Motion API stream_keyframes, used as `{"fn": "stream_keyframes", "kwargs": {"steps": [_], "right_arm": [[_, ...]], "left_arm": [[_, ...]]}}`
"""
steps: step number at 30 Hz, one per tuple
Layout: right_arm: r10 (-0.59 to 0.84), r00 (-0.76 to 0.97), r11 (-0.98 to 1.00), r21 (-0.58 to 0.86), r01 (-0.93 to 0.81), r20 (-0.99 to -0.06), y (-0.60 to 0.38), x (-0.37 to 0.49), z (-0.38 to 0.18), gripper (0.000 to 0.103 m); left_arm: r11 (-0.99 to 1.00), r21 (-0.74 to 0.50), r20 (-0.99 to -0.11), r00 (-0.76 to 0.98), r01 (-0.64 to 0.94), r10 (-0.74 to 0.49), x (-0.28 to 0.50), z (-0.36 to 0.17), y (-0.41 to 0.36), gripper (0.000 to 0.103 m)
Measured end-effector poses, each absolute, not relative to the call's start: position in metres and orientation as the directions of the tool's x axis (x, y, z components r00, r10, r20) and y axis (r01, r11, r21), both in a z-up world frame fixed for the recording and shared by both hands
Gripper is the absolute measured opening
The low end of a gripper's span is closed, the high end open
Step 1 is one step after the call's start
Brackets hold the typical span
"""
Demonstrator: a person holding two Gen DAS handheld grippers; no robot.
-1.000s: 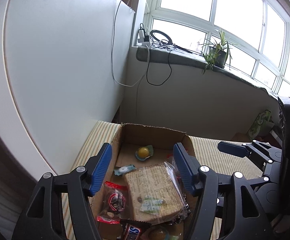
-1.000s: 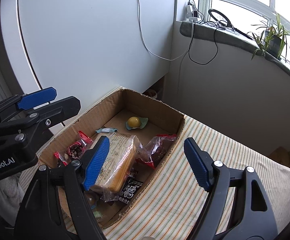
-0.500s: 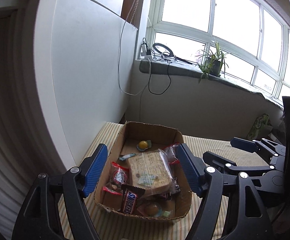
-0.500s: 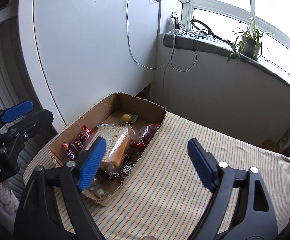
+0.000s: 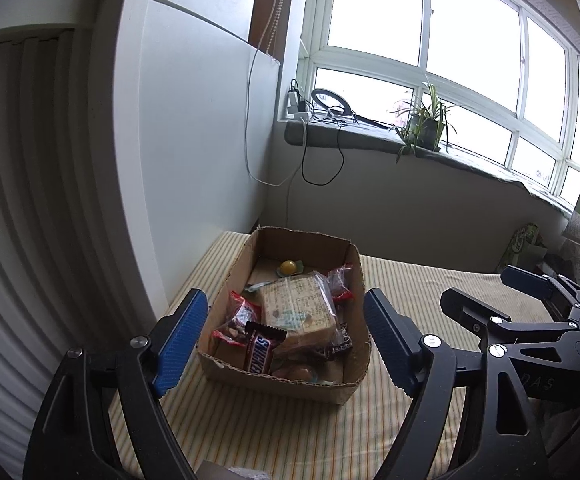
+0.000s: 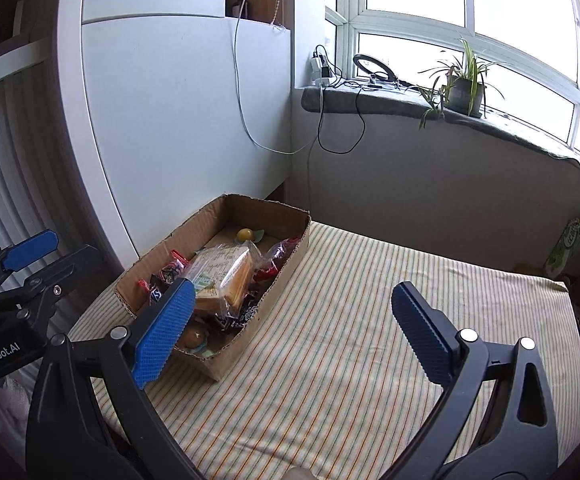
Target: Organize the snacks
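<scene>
A cardboard box (image 5: 354,264) of snacks stands at the table's far left corner. In it lie a clear bag of bread slices (image 5: 298,312), a Snickers bar (image 5: 262,350), red packets (image 5: 236,320) and a yellow jelly cup (image 5: 288,267). My left gripper (image 5: 286,340) hangs in front of the box, back from it, its jaws opening with nothing between them. My right gripper (image 6: 294,330) is over the striped cloth to the right of the box (image 6: 286,276), its jaws also opening wide and empty. Each gripper shows in the other's view: left gripper (image 6: 50,258), right gripper (image 5: 494,296).
The table carries a striped cloth (image 6: 350,320). A white cabinet panel (image 6: 178,120) rises close behind the box on the left. The window sill (image 6: 390,100) holds a potted plant (image 6: 464,88), a ring light and hanging cables. A green bag (image 6: 570,244) sits at the far right.
Both grippers have drawn back from the box, which now looks smaller and farther away. The jaws of both have spread wider.
</scene>
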State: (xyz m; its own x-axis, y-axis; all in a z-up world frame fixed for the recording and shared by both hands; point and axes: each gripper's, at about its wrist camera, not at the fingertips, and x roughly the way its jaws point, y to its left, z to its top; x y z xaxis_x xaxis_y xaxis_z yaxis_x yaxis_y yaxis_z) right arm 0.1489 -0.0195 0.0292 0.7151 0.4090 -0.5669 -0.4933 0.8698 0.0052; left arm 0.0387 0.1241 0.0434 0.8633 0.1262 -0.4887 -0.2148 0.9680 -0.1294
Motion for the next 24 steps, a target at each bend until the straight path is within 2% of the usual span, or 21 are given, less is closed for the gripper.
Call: {"fn": "stream_keyframes", "kwargs": {"steps": [24], "right_arm": [[0.4, 0.724, 0.879, 0.009, -0.478, -0.562, -0.0263, 0.1411, 0.0305, 0.101]], "left_arm": [[0.965, -0.138, -0.486, 0.864, -0.224, 0.131, 0.0307, 0.0483, 0.1157, 0.081]]}}
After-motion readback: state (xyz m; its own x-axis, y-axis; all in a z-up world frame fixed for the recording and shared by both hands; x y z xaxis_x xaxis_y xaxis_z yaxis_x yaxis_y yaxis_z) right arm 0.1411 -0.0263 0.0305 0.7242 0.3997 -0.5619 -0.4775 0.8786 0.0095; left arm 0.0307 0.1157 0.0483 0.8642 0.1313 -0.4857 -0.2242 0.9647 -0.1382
